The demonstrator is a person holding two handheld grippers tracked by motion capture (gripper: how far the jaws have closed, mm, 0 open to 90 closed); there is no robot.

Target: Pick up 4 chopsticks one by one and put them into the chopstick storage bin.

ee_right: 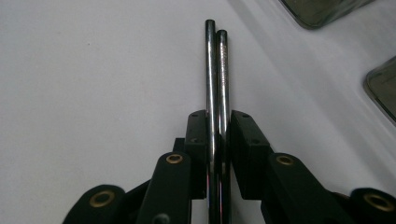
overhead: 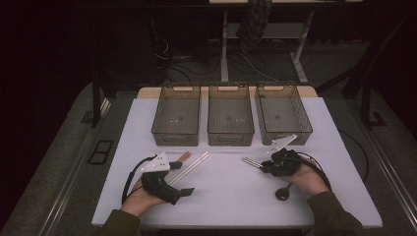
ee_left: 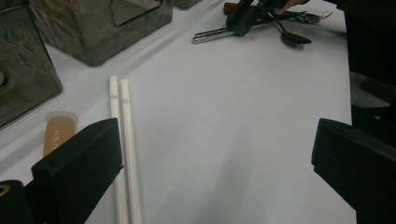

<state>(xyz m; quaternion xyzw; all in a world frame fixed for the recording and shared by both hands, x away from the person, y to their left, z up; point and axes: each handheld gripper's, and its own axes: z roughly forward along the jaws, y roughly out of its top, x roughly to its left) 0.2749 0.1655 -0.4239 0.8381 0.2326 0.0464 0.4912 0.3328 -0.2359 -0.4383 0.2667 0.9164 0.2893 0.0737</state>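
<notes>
White counter [overhead: 236, 196] in a dark room

Right claw [ee_right: 218, 140] pinches the metal chopsticks [ee_right: 216, 70] near the counter's right edge; left claw [ee_left: 215, 172] gapes spread near the front-left corner; three bins [overhead: 231, 133] line the far edge.

A pair of metal chopsticks [ee_right: 217, 93], dark, glossy and slim, lies side by side, touching along its length, tips nearly even. It rests low over the white counter [overhead: 221, 196], in front of the right-hand bin, clamped between the right gripper [ee_right: 218, 140] pads.
</notes>
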